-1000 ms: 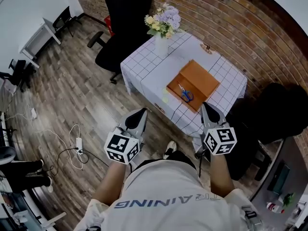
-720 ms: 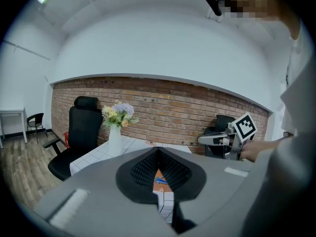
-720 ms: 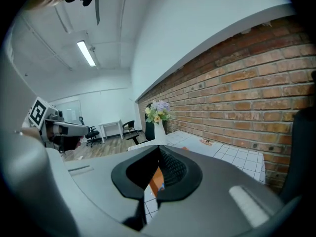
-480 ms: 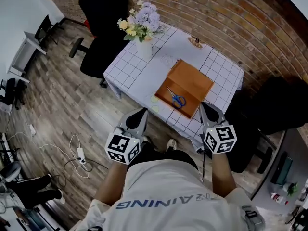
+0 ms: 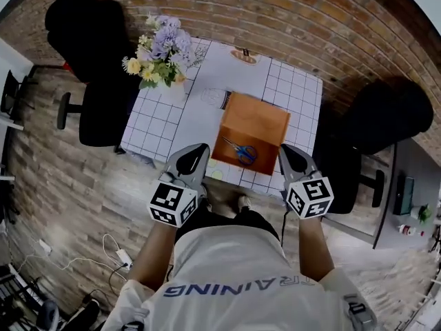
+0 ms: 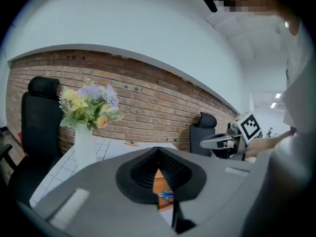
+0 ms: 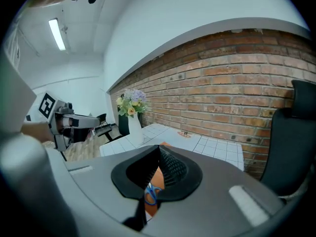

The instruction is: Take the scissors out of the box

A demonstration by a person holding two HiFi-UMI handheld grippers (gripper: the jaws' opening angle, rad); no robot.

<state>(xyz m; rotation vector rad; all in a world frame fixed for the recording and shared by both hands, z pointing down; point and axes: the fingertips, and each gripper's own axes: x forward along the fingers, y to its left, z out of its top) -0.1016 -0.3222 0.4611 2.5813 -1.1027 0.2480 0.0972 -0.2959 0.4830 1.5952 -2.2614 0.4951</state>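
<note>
The left gripper point(image 5: 198, 150) and the right gripper point(image 5: 284, 150) are held short of the table point(image 5: 293, 81), at 7 and 5 o'clock of the open box point(image 5: 256, 114), which is judged to be an approach. The jaws of each are closed on nothing. The blue-handled scissors point(image 5: 241, 152) are seen lying in the box, toward its 6 o'clock edge, apparently alone

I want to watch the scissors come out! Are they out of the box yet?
Nothing done yet: the scissors lie in the open box. In hand: the left gripper and right gripper hover shut and empty near the table. To do: reach in, grip, lift out.
</note>
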